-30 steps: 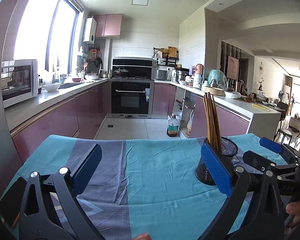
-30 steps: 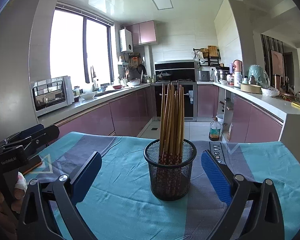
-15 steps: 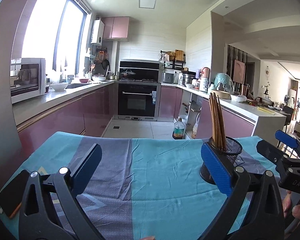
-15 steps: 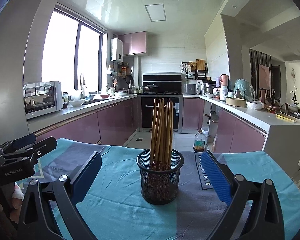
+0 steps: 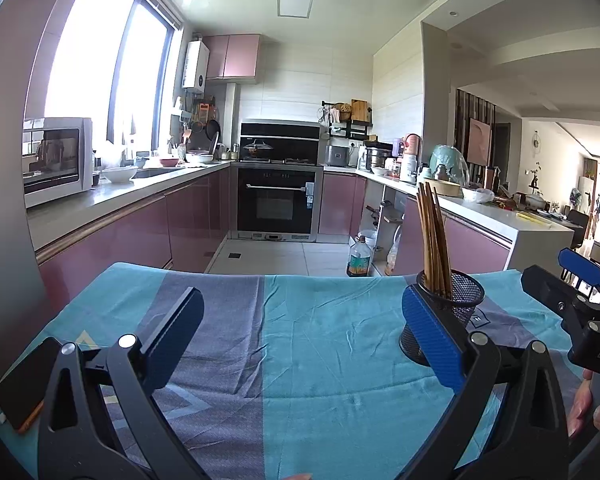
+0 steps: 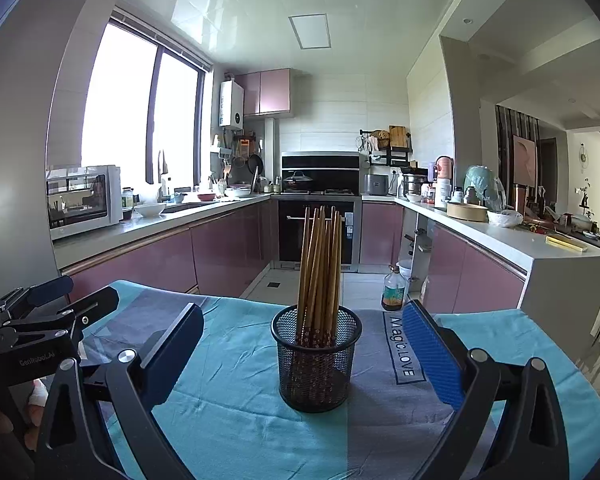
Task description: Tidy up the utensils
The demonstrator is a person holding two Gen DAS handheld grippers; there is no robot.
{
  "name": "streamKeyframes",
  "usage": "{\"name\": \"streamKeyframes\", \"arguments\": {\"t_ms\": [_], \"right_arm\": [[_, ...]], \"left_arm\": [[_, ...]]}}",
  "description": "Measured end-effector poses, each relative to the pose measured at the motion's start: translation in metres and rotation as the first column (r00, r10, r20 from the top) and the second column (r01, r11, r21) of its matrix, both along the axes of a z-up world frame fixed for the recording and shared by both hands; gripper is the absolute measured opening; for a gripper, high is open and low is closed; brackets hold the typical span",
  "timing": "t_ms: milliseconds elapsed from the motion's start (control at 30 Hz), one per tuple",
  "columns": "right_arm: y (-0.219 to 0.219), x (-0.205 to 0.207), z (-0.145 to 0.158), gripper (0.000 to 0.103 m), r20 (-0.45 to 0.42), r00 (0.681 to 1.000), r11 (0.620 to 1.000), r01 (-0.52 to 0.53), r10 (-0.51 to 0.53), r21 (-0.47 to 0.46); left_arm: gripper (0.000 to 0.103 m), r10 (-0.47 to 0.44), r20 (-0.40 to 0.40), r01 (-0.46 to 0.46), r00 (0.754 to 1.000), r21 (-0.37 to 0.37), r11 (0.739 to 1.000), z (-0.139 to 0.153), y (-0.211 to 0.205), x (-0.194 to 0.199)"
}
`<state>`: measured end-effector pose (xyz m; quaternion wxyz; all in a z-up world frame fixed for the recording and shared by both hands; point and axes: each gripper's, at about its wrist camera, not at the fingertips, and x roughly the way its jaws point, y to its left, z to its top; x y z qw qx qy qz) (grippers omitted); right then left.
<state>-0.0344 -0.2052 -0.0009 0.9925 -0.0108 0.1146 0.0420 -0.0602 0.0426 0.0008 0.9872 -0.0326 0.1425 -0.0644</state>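
A black mesh cup [image 6: 316, 364] stands upright on the worktop [image 6: 240, 420], which is covered by a blue and grey cloth [image 5: 320, 360], and a bundle of brown chopsticks [image 6: 320, 268] stands in the cup, leaning slightly to 1 o'clock. In the right wrist view the cup sits dead ahead at 12 o'clock, between the two spread fingers of the right claw [image 6: 302, 344] but touching neither; that claw is wide open and holds nothing. The left claw [image 5: 302, 344] is likewise spread wide with nothing between its fingers, only bare cloth. From its camera the cup [image 5: 456, 304] and chopsticks [image 5: 432, 236] lie at about 2 o'clock, partly hidden behind the blue pad of its right-hand finger [image 5: 432, 344]; whether pad and cup touch cannot be told. A dark phone [image 5: 24, 384] with an orange edge lies on the cloth at 8 o'clock in that view. Beyond the worktop are pink kitchen cabinets [image 6: 220, 248], a black oven [image 5: 276, 200], and a white microwave [image 6: 84, 200] at 10 o'clock.
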Motion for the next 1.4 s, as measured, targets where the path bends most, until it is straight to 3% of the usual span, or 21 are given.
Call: {"name": "streamKeyframes", "arguments": {"t_ms": [1400], "right_arm": [[0.0031, -0.0001, 0.0018, 0.096, 0.004, 1.000, 1.000, 0.015, -0.015, 0.006]], "left_arm": [[0.098, -0.007, -0.010, 0.007, 1.000, -0.010, 1.000, 0.0010, 0.0031, -0.0031]]}}
